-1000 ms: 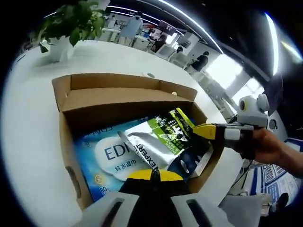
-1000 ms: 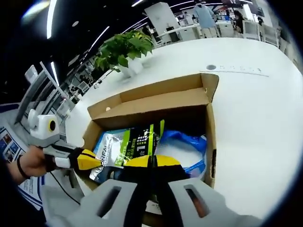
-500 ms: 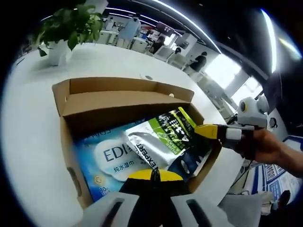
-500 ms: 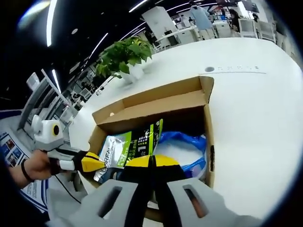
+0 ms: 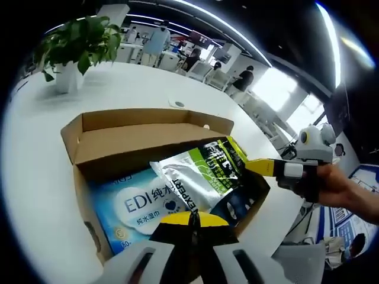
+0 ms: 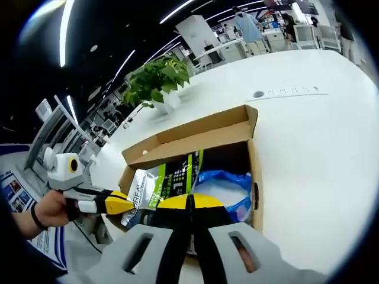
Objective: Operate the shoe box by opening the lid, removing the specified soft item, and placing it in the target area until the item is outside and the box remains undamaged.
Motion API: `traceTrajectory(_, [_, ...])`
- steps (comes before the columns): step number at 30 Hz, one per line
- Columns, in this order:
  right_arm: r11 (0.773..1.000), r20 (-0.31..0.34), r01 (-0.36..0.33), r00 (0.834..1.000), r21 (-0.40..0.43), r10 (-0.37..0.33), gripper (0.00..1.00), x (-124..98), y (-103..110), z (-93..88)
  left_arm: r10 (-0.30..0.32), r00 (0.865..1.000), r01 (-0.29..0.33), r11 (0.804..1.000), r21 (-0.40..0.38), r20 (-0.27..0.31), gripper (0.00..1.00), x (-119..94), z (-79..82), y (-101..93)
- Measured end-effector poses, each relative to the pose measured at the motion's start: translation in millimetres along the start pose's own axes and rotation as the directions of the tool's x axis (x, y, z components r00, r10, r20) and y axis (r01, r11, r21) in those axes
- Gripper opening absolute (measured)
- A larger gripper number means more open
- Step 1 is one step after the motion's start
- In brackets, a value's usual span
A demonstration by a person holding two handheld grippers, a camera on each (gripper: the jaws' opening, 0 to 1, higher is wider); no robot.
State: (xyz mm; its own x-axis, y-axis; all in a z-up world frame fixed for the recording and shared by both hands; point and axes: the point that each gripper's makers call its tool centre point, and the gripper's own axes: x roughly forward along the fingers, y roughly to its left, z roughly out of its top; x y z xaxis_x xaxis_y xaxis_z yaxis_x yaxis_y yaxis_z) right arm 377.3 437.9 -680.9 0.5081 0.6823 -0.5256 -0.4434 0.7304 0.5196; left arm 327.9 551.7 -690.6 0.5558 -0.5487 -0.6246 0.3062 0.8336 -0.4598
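An open cardboard shoe box (image 5: 76, 129) (image 6: 254, 155) stands on the white table with its lid folded back. A silver-and-green soft pouch (image 5: 198, 174) (image 6: 169, 180) is raised slantwise above the box's opening. My left gripper (image 5: 190, 219) is shut on its silver end, and in the right gripper view it comes in from the left (image 6: 117, 203). The right gripper (image 6: 190, 202) is shut on the green end, reaching in from the right in the left gripper view (image 5: 256, 166), a hand behind it. A blue wet-wipes pack (image 5: 133, 204) (image 6: 228, 180) lies in the box.
A potted plant (image 5: 70, 50) (image 6: 157, 74) stands on the table beyond the box. A small round grommet (image 5: 176, 104) (image 6: 258, 94) sits in the tabletop. A dark package (image 5: 237, 207) lies under the pouch. People and desks are far behind.
The pouch has risen higher out of the box, held at both ends, and more of the blue wipes pack shows. Both cameras have lifted a little.
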Motion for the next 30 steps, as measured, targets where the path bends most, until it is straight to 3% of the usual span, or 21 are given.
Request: traceTrajectory(30, [0.994,0.124,0.035,0.991,0.106,-0.048,0.00,-66,-35,3.7,-0.071,0.997,0.071,0.989,0.126,-0.010,0.01,15,20.2,-68.6])
